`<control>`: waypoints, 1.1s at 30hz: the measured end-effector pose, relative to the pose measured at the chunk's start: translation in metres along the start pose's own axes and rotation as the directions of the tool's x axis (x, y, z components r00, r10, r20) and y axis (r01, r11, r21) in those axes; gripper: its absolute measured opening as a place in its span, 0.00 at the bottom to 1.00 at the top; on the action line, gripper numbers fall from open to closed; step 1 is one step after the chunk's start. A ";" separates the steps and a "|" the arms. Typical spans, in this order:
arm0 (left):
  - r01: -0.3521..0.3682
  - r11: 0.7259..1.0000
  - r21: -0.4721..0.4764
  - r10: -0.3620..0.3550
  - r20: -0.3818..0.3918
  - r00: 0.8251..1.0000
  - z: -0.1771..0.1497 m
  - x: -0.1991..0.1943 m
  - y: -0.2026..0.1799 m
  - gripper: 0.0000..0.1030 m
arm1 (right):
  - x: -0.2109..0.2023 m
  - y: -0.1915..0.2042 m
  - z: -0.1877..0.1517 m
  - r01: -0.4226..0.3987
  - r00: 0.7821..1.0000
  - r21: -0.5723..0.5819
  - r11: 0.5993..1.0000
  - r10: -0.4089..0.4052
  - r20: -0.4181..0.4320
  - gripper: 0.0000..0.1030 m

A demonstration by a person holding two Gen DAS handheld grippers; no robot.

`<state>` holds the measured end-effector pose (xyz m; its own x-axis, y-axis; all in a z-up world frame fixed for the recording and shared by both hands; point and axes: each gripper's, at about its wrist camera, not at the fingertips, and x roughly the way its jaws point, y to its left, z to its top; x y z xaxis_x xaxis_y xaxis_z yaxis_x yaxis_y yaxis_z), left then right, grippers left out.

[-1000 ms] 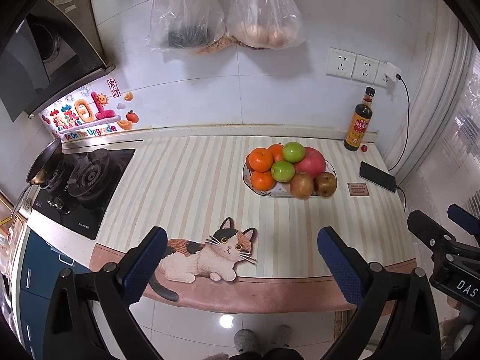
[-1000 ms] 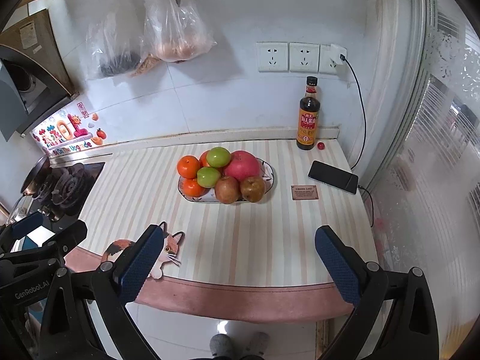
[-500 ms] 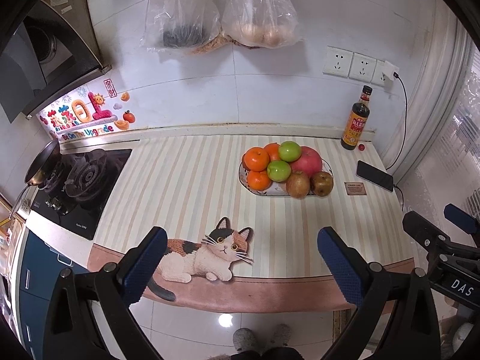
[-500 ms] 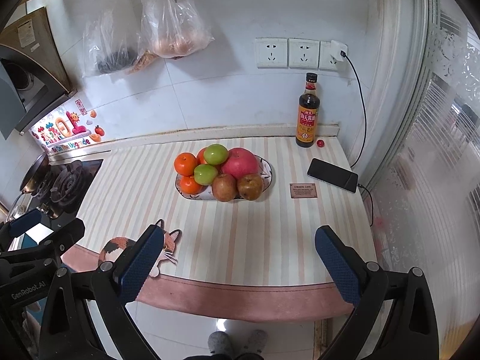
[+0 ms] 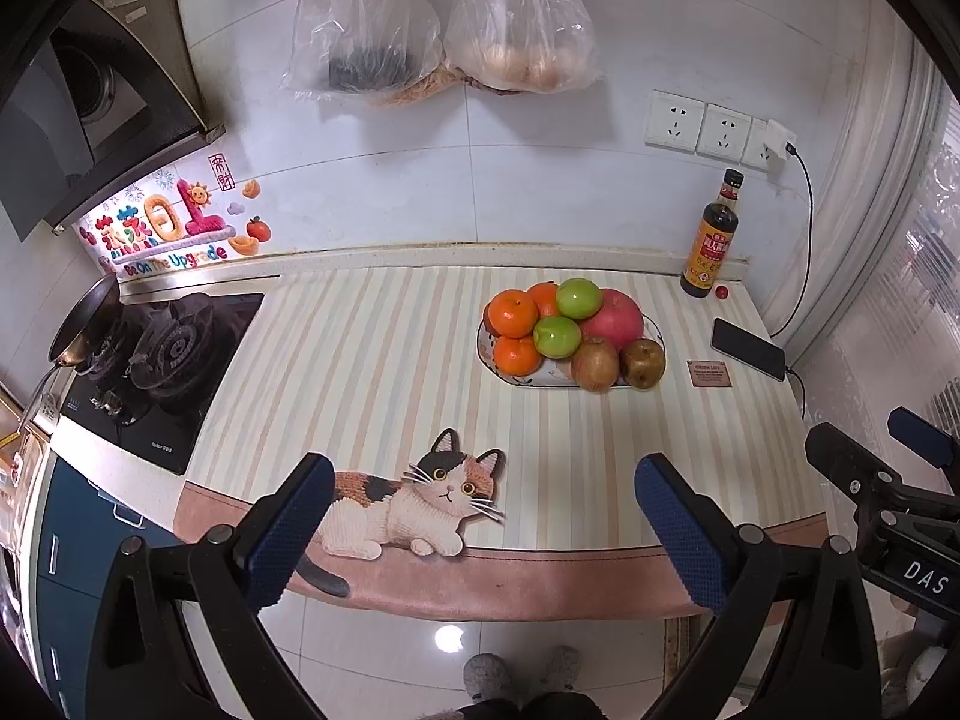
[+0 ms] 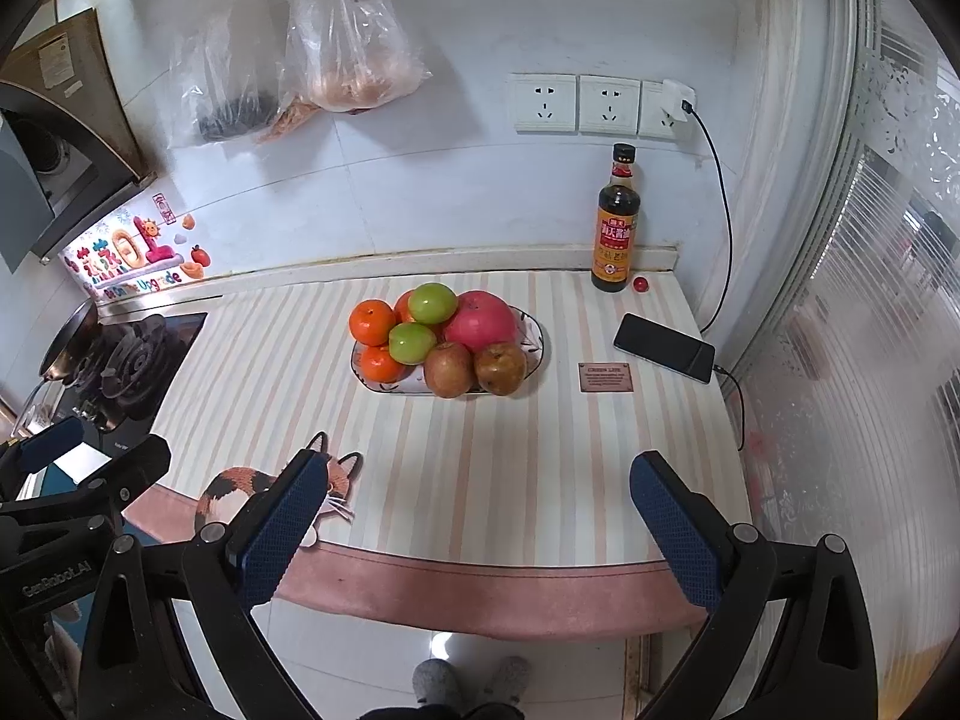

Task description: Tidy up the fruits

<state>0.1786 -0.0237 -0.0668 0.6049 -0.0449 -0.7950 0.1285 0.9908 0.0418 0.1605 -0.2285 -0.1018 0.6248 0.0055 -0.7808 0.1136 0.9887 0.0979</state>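
On the striped counter (image 6: 480, 450) we see the fruits (image 6: 444, 336) piled on a plate (image 6: 537, 342), well apart from our left gripper (image 5: 480, 516) and right gripper (image 6: 474, 510); both jaws are spread wide, holding nothing.

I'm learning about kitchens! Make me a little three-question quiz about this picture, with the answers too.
1. How many green apples sit on the plate?
2. True or false: the phone lies to the left of the plate.
3. Which is open: A) left gripper only, B) right gripper only, C) both?

Key: 1. Two. 2. False, it lies to the right, near the sauce bottle. 3. C.
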 end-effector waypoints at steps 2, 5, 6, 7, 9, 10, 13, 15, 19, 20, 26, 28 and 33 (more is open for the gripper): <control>0.000 1.000 0.000 0.000 0.001 1.000 0.000 0.000 0.000 1.00 | -0.002 0.001 0.000 -0.001 1.000 -0.002 1.000 0.001 0.001 1.00; 0.000 1.000 -0.003 0.000 0.001 1.000 -0.001 -0.001 0.000 1.00 | -0.003 0.002 -0.001 -0.002 1.000 -0.003 1.000 0.002 0.002 1.00; 0.000 1.000 -0.002 0.000 0.001 1.000 -0.001 0.000 0.000 1.00 | -0.004 0.003 -0.001 -0.002 1.000 -0.004 1.000 0.002 0.003 1.00; 0.000 1.000 -0.001 0.000 0.001 1.000 -0.001 0.000 0.000 1.00 | -0.004 0.003 0.000 -0.001 1.000 -0.006 1.000 0.001 0.002 1.00; 0.002 1.000 0.000 -0.002 0.002 1.000 -0.001 0.000 0.001 1.00 | -0.004 0.003 -0.001 -0.002 1.000 -0.003 1.000 0.002 0.001 1.00; 0.000 1.000 0.000 0.000 0.002 1.000 -0.001 0.000 0.001 1.00 | -0.004 0.003 -0.001 -0.002 1.000 -0.004 1.000 0.002 0.002 1.00; 0.003 1.000 -0.003 -0.003 0.001 1.000 -0.001 -0.001 0.001 1.00 | -0.005 0.004 -0.001 -0.001 1.000 -0.004 1.000 0.001 0.002 1.00; 0.001 1.000 -0.004 -0.001 0.001 1.000 -0.002 -0.002 0.000 1.00 | -0.005 0.004 -0.001 0.002 1.000 -0.006 1.000 -0.002 0.001 1.00; 0.000 1.000 -0.004 0.000 0.001 1.000 -0.003 -0.003 0.000 1.00 | -0.010 0.005 -0.003 0.002 1.000 -0.008 1.000 -0.002 0.002 1.00; 0.000 1.000 -0.005 0.000 0.001 1.000 -0.003 -0.003 0.000 1.00 | -0.011 0.005 -0.003 0.001 1.000 -0.008 1.000 -0.001 0.001 1.00; 0.004 1.000 -0.008 -0.004 -0.009 1.000 -0.011 -0.007 -0.004 1.00 | -0.015 0.006 -0.007 -0.003 1.000 -0.010 1.000 0.003 0.001 1.00; 0.004 1.000 -0.011 -0.004 -0.008 1.000 -0.013 -0.008 -0.004 1.00 | -0.015 0.006 -0.009 -0.008 1.000 -0.008 1.000 0.008 -0.001 1.00; 0.004 1.000 -0.018 -0.004 -0.003 1.000 -0.017 -0.013 0.000 1.00 | -0.018 0.008 -0.013 -0.012 1.000 -0.005 1.000 0.012 -0.006 1.00</control>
<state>0.1574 -0.0214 -0.0666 0.6021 -0.0482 -0.7970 0.1167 0.9928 0.0281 0.1398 -0.2189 -0.0954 0.6217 0.0180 -0.7831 0.1025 0.9893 0.1041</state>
